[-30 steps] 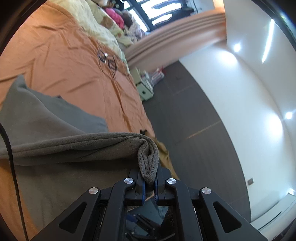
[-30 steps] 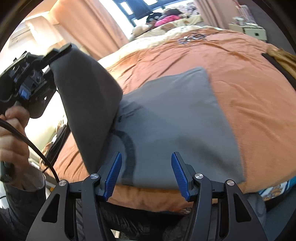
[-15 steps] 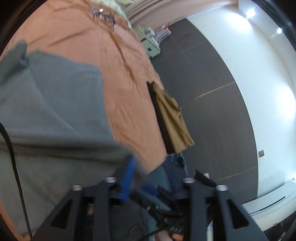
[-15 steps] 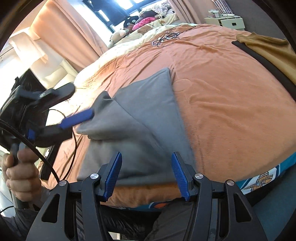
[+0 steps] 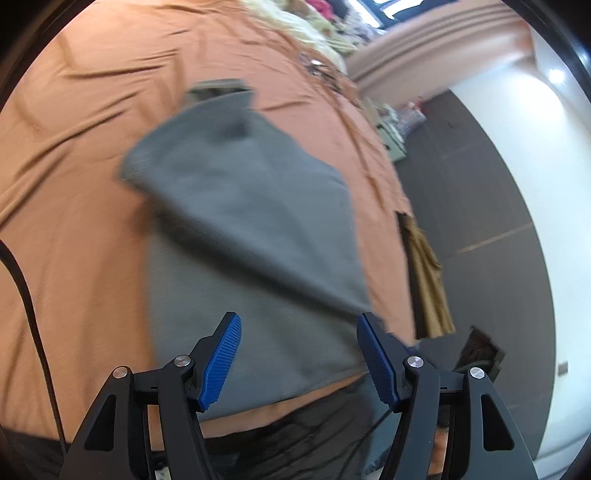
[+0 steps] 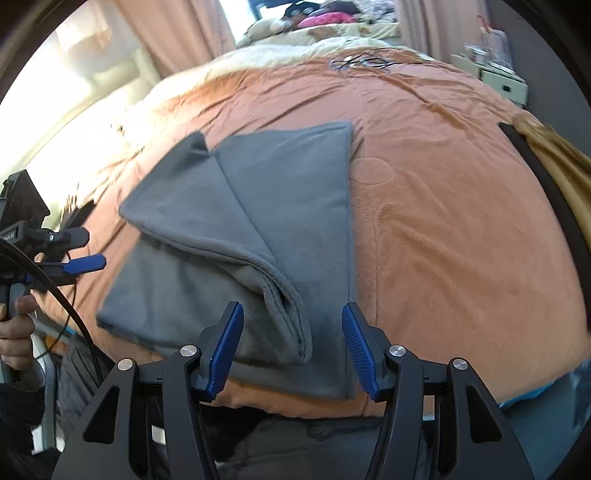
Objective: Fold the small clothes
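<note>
A grey garment (image 6: 258, 229) lies on the orange bedspread (image 6: 443, 221) with one side folded diagonally over the rest. It also shows, blurred, in the left wrist view (image 5: 251, 221). My left gripper (image 5: 299, 354) is open and empty, above the garment's near edge. It shows at the far left of the right wrist view (image 6: 79, 254), held in a hand. My right gripper (image 6: 291, 343) is open and empty, just above the folded flap's near corner.
A mustard garment with a black band (image 6: 554, 177) lies at the bed's right edge, also in the left wrist view (image 5: 424, 266). Pillows and bedding (image 6: 332, 26) lie at the far end. A black cable (image 5: 33, 317) hangs left. Dark floor (image 5: 480, 177) lies beside the bed.
My left gripper let go of the grey flap it held raised and opened. The flap now lies folded over the garment. The left gripper has drawn back to the left.
</note>
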`<move>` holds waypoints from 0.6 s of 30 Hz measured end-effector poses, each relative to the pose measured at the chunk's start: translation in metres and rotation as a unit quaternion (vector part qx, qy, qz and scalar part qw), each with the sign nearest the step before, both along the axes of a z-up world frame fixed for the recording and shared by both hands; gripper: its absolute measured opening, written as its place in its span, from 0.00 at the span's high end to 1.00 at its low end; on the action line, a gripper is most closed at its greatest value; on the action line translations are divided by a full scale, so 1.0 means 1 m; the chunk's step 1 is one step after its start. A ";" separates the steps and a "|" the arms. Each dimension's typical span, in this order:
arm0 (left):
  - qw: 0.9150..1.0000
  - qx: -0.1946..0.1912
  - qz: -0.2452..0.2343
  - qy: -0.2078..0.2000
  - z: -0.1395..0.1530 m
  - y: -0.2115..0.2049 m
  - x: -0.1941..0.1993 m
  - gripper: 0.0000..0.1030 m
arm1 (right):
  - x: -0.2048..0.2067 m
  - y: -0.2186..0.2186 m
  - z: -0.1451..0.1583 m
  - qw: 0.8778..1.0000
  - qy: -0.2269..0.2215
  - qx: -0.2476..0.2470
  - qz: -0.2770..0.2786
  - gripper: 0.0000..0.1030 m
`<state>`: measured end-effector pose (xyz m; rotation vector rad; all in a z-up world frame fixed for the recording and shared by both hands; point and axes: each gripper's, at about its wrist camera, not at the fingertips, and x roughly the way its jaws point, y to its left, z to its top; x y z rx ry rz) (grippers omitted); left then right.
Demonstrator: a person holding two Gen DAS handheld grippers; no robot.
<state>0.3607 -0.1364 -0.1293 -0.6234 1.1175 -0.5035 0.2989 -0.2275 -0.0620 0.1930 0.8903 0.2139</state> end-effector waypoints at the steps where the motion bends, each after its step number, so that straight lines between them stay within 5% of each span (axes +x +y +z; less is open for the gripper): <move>1: 1.000 0.005 0.008 0.005 -0.005 0.006 -0.003 0.35 | 0.005 0.004 0.002 1.000 0.003 -0.014 0.010 0.48; 5: 0.997 0.055 0.036 0.026 -0.023 0.027 -0.014 0.36 | 0.023 0.017 0.005 0.998 0.013 -0.042 0.048 0.56; 11: 0.995 0.072 0.041 0.051 -0.041 0.037 -0.027 0.37 | 0.049 0.037 0.010 0.991 0.022 -0.087 0.099 0.73; 18: 0.992 0.096 0.043 0.064 -0.050 0.039 -0.031 0.51 | 0.062 0.056 0.006 0.979 0.045 -0.135 0.143 0.74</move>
